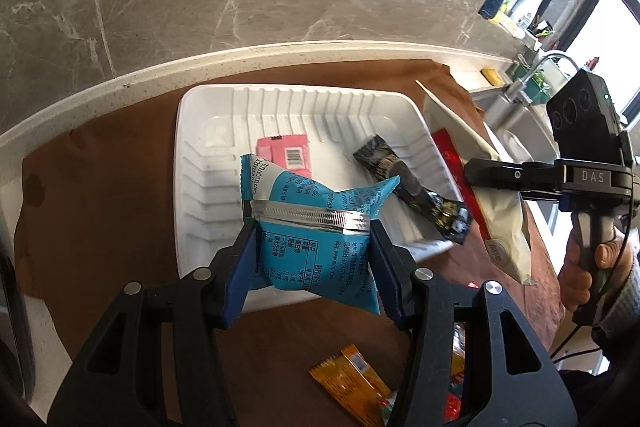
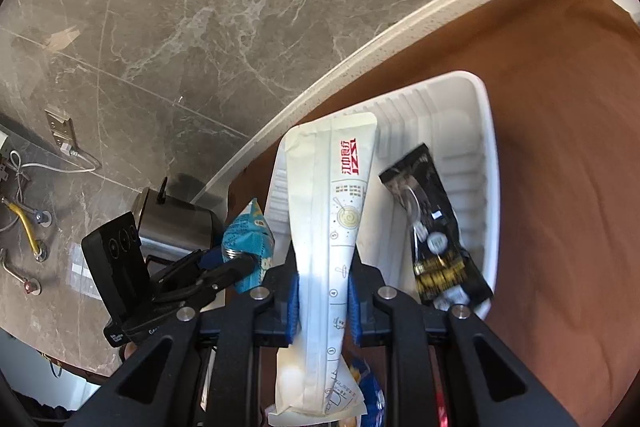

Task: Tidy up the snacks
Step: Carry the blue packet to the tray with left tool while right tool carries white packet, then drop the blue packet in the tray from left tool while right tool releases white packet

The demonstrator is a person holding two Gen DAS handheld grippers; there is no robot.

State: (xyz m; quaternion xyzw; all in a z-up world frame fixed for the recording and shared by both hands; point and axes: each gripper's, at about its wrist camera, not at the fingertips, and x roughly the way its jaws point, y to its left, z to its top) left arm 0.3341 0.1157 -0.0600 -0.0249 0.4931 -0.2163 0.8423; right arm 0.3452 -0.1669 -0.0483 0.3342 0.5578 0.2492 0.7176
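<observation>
- Snacks are being gathered into the white tray (image 1: 192,131); the tray, sitting on a brown cloth (image 1: 104,163) over the worktop, is the landmark here
- 2 packets already lie inside the tray: a pink packet (image 1: 285,151) flat on its floor, and a black packet (image 1: 412,187) slanting over its right rim
- left hand-held gripper (image 1: 312,247) is clamped across the middle of a blue packet (image 1: 316,227), holding it above the tray's near edge, probably ready to drop in
- right hand-held gripper (image 2: 323,301) pinches a long white packet (image 2: 340,211) at its waist, just over the tray's right side; likely next in
- an orange packet (image 1: 352,383) waits outside the tray, nearer the camera
</observation>
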